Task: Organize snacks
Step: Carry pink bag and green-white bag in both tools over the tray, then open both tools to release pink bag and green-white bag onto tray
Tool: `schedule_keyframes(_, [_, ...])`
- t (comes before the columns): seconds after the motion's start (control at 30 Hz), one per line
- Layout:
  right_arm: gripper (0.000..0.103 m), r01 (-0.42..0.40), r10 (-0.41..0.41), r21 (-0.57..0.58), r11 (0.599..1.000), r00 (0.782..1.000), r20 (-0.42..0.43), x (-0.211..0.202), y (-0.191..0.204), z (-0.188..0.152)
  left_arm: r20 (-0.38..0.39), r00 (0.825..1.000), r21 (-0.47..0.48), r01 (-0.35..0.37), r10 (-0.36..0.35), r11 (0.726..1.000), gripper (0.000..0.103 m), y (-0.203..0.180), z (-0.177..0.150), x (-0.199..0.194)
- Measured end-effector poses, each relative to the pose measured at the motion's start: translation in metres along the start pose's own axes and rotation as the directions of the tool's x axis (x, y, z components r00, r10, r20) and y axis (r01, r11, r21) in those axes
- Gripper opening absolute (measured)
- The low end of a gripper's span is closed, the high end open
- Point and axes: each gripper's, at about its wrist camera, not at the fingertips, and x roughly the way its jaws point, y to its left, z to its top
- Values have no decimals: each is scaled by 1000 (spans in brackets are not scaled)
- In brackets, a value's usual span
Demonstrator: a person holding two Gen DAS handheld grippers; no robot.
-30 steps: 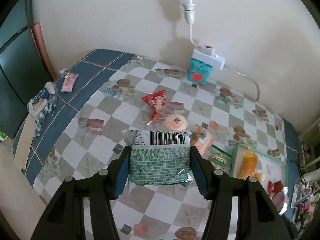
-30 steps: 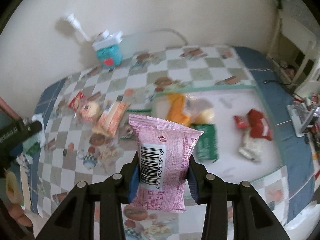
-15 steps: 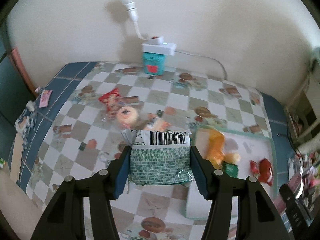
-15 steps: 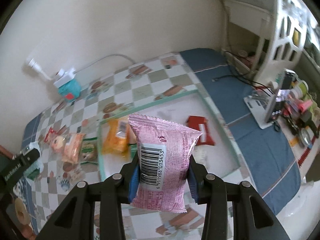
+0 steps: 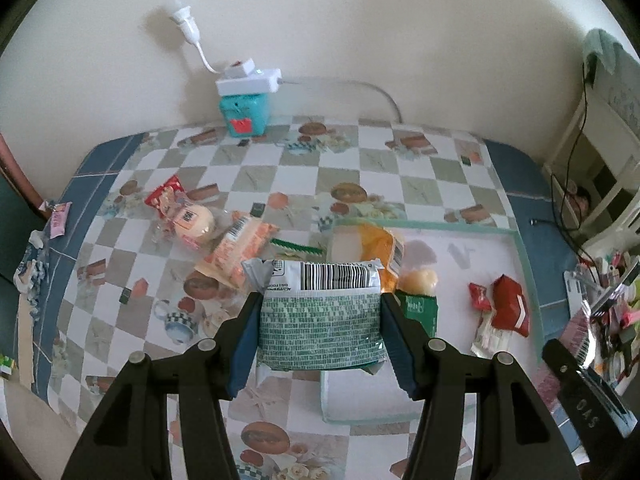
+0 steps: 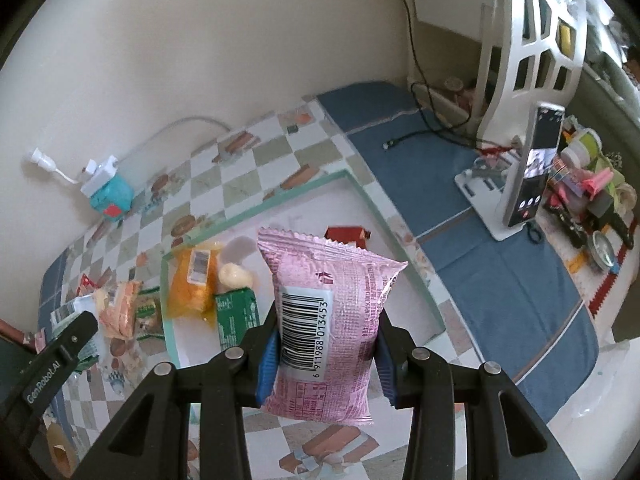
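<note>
Loose snacks (image 5: 224,236) lie left on the bench (image 5: 420,184), just outside the tray (image 5: 516,240), which already holds an orange pack (image 5: 380,244), a green pack (image 5: 420,308) and red packs (image 5: 504,308). The left gripper (image 5: 320,320) has its jaws clamped on a green packet (image 5: 320,320), held above the tray's near-left corner. The right gripper (image 6: 326,344) clamps a pink packet (image 6: 328,320) over the tray's near part. Judging from this, each should go low over bare tray floor, well apart, before release, so nothing lands on the rim or on other packs.
</note>
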Motion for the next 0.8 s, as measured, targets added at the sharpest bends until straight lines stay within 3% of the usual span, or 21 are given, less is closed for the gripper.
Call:
schedule_keyframes(0.33, [43, -4, 2, -30, 1000, 997, -83, 36, 8, -7, -131, 991, 38, 3, 2, 999, 59, -19, -17, 45])
schedule_keyframes(0.8, [44, 9, -18, -50, 999, 985, -172, 71, 12, -14, -219, 976, 80, 5, 12, 997, 59, -33, -30, 75])
